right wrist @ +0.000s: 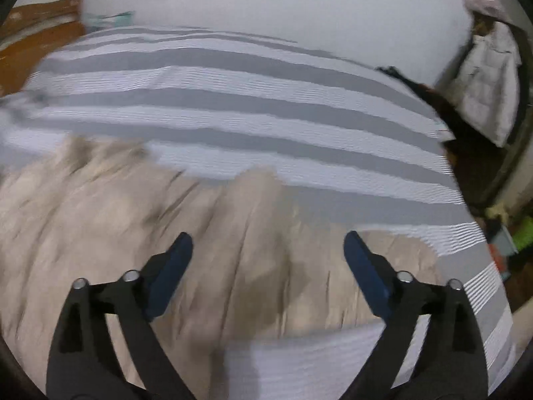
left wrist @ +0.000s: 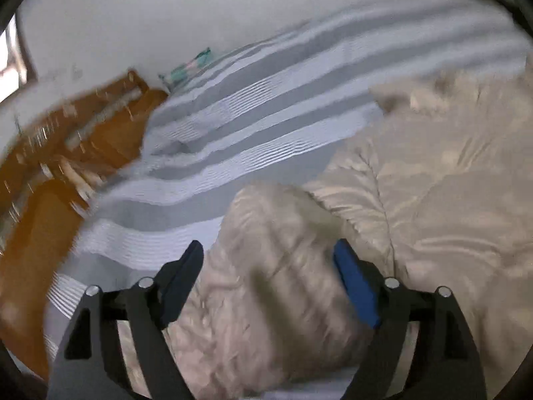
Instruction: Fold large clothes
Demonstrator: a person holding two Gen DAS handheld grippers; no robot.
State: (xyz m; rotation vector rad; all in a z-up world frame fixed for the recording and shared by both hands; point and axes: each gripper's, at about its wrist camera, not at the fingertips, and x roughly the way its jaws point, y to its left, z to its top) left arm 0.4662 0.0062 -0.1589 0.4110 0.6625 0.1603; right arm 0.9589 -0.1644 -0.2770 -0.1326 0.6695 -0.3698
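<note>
1. The left gripper (left wrist: 268,258) was tipped down over the bed with its two blue fingers (left wrist: 354,281) spread wide apart and nothing pinched between them. It hovered right over a puffy sleeve-like fold of the beige jacket (left wrist: 416,183); whether the pads were actually touching the fabric I couldn't tell, the whole frame was pretty blurry

2. The right gripper (right wrist: 268,250) was in much the same pose: pointed forward and down along the bed, jaws wide open and holding nothing, with the beige jacket (right wrist: 133,206) lying flat underneath and between the fingers

3. The jacket was spread on the striped bedspread (left wrist: 266,100), grey and white bands, taking up the near part of the bed. In the left view it filled the lower right, in the right view the lower left and middle, with the bedspread (right wrist: 233,100) stretching beyond it

4. Other stuff around: an orange wooden headboard (left wrist: 50,166) at the left edge of the bed, a small teal thing (left wrist: 186,66) near the wall that was too smeared to make out, and a white puffer coat (right wrist: 489,83) hanging off to the far right in the right view
</note>
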